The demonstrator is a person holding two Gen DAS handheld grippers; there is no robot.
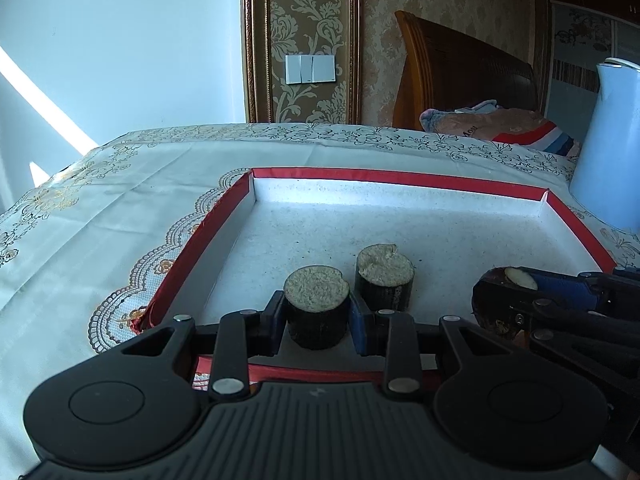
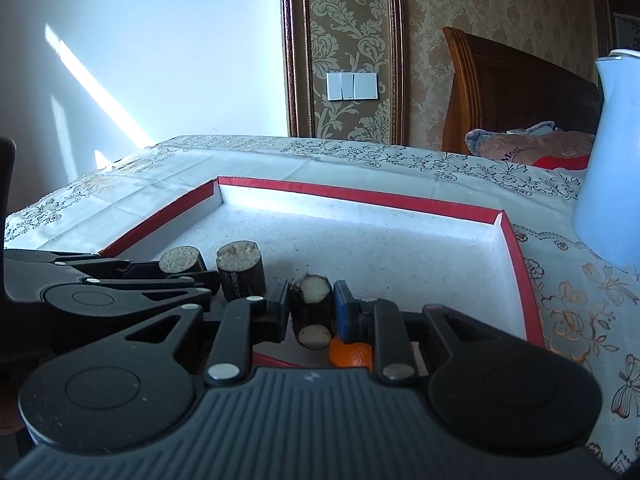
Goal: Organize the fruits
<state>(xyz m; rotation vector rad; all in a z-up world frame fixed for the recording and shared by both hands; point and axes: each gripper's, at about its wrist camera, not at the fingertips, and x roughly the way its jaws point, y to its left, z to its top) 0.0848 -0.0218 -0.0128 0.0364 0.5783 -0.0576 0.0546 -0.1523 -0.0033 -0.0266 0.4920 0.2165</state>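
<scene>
A shallow red-rimmed white box (image 1: 400, 178) lies on the table; it also shows in the right wrist view (image 2: 360, 196). My left gripper (image 1: 318, 314) is shut on an upright dark sugarcane piece (image 1: 317, 308) at the box's near edge. A second upright sugarcane piece (image 1: 385, 276) stands free just behind it, also in the right wrist view (image 2: 241, 270). My right gripper (image 2: 312, 310) is shut on a third, tilted sugarcane piece (image 2: 313, 308) over the box; it shows at the right of the left wrist view (image 1: 500, 300). An orange (image 2: 350, 354) lies under the right gripper.
A floral white tablecloth (image 1: 100, 208) covers the table. A tall pale blue jug (image 1: 612, 148) stands at the box's far right corner, also in the right wrist view (image 2: 612, 160). A wooden headboard (image 1: 460, 76) and folded blanket (image 1: 500, 124) lie beyond.
</scene>
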